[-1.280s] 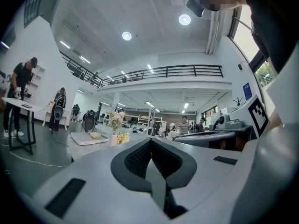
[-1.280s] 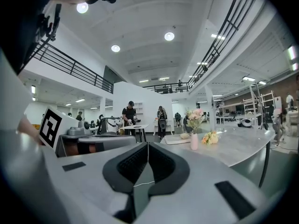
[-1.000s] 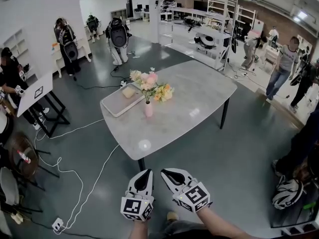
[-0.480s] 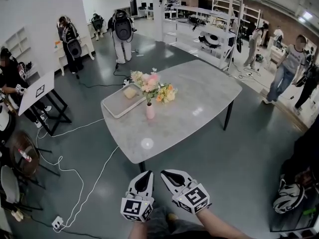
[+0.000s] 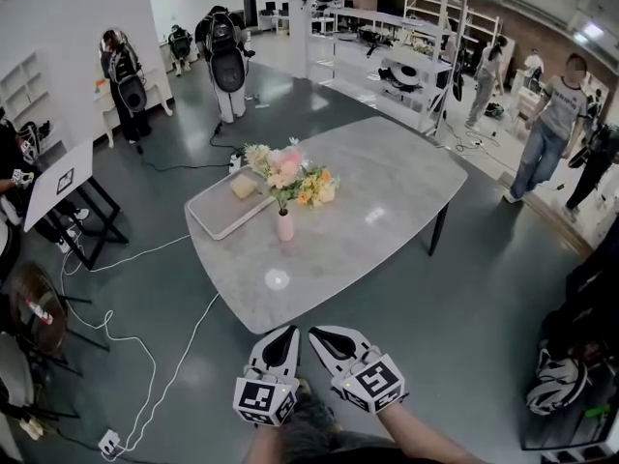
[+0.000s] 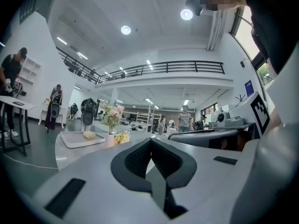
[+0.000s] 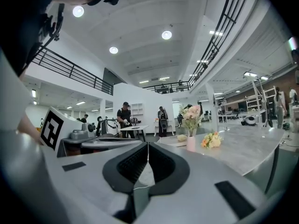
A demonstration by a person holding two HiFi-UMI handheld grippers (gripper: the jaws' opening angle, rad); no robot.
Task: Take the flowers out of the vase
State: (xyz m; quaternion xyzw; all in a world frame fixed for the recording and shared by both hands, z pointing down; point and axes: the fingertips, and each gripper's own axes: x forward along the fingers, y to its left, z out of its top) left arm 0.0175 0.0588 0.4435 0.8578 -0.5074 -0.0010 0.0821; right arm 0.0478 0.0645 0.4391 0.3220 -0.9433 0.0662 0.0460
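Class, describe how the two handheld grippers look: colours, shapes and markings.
Both the left gripper and right gripper have pale grey, rounded shells tapering to a point, with dark ribbed pads lining the inner edges. Each carries a white cube printed with black square markers. No sleeves show at the wrists.

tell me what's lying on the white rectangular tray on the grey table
One pale yellow rounded lump lies near the far end of the white rectangular tray; the rest looks bare. The pink and cream flowers cover its right corner, so that part is hidden.
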